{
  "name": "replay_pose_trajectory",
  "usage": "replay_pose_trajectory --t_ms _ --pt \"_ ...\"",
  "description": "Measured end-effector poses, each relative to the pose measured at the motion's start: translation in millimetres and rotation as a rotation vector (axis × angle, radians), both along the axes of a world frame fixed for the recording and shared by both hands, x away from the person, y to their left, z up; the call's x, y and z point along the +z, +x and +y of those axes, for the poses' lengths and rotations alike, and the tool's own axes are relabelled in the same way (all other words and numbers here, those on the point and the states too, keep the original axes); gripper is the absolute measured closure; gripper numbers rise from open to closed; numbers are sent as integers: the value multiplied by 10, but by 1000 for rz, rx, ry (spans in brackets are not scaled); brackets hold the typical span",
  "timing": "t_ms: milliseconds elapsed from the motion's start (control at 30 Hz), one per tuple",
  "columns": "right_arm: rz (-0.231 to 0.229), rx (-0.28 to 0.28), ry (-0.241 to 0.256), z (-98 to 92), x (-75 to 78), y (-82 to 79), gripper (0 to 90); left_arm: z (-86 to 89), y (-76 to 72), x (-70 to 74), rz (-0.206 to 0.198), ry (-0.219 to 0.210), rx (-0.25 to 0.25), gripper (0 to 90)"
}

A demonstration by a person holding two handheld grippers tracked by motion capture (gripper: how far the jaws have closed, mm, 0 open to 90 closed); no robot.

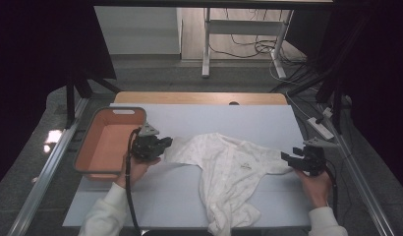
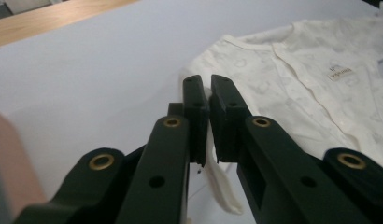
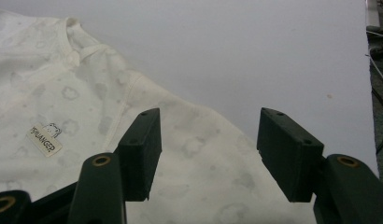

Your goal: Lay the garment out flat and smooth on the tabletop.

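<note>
Dim and cool overall, with black surroundings at both sides of the high view. Soft, even light on the table; faint shadows. Glare patch on the floor at left. Near jaws blurred in both gripper views.

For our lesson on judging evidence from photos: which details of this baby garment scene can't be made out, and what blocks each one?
- Garment hem: high view, cut off by the bottom edge.
- Sleeve end: left gripper view, hidden between the nearly closed jaws of the left gripper.
- Label text: high view, too small.
- Basket floor: high view, its near part is hidden by the front wall.
</note>
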State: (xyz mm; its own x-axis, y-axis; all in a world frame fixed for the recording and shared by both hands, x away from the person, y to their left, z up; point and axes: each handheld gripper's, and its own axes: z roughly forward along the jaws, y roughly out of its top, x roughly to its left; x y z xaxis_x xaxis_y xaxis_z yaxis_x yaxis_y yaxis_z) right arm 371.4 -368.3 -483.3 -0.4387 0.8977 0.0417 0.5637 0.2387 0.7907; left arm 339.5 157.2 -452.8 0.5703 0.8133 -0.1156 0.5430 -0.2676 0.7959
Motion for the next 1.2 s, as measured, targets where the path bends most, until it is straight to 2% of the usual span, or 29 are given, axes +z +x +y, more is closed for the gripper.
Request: replay_pose_trajectory --t_ms 267,600,667,700,867,933,1033,1200 --pt "2 19 -8 30 -6 -6 390 237 58 -18 33 -55 80 840" --pt "-1 37 -35 73 -11 -18 381 397 107 -48 61 -75 140 829" --pt "-7 50 -42 92 -8 -23 375 430 114 -46 71 -90 163 755" --pt "-4 56 -51 111 -3 -27 366 446 117 -40 74 -97 178 674" --pt "-20 109 -81 259 37 -55 358 427 96 0 54 -104 153 537" --pt "-27 128 -85 309 51 -69 357 396 88 16 46 -107 130 517" --pt "-32 157 -78 389 77 -99 355 333 76 30 39 -112 95 459" --pt "-34 208 -46 515 121 -160 353 248 71 36 37 -106 67 420"
